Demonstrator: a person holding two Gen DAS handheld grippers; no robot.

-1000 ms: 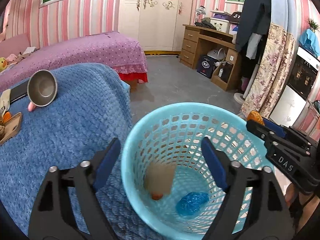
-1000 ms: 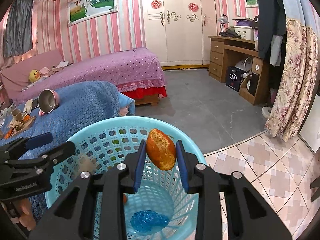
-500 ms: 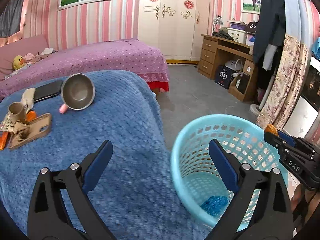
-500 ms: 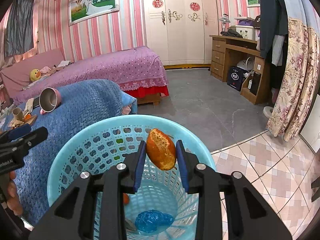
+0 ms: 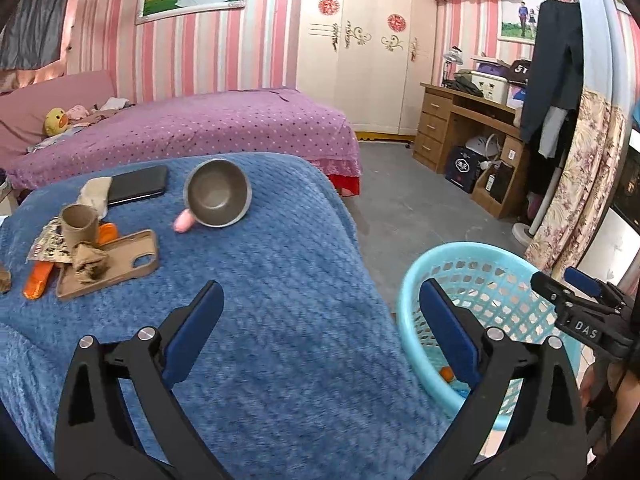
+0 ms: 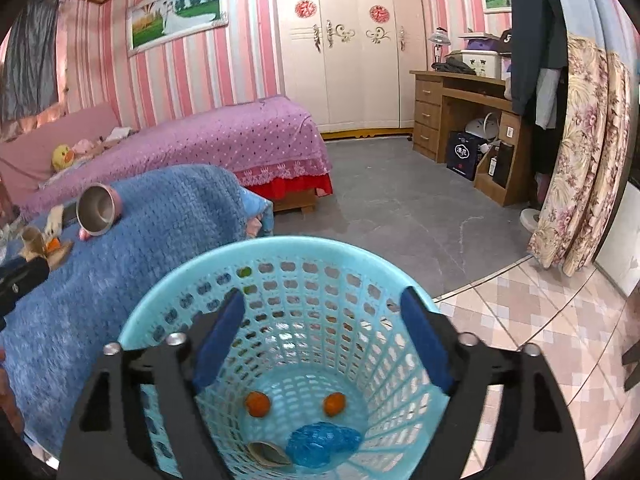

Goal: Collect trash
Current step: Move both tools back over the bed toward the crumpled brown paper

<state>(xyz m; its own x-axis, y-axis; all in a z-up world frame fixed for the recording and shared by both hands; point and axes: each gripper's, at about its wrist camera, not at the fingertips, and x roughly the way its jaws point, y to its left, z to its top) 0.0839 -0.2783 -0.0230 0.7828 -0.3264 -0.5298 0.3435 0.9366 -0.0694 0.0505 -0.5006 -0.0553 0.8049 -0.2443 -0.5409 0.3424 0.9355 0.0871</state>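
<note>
A light blue basket stands on the floor beside the blue-blanketed table. In it lie two orange pieces, a crumpled blue bag and a paper scrap. My right gripper is open and empty above the basket. My left gripper is open and empty over the blanket; the basket is to its right. On the blanket at left lie a paper cup, crumpled brown paper, a wrapper and orange pieces.
A tan phone case, a steel mug on its side and a black phone also lie on the blanket. A purple bed is behind, a wooden desk at right.
My right gripper has opened and the bread piece it held is gone from its jaws. My left gripper has swung left from the basket to over the blanket.
</note>
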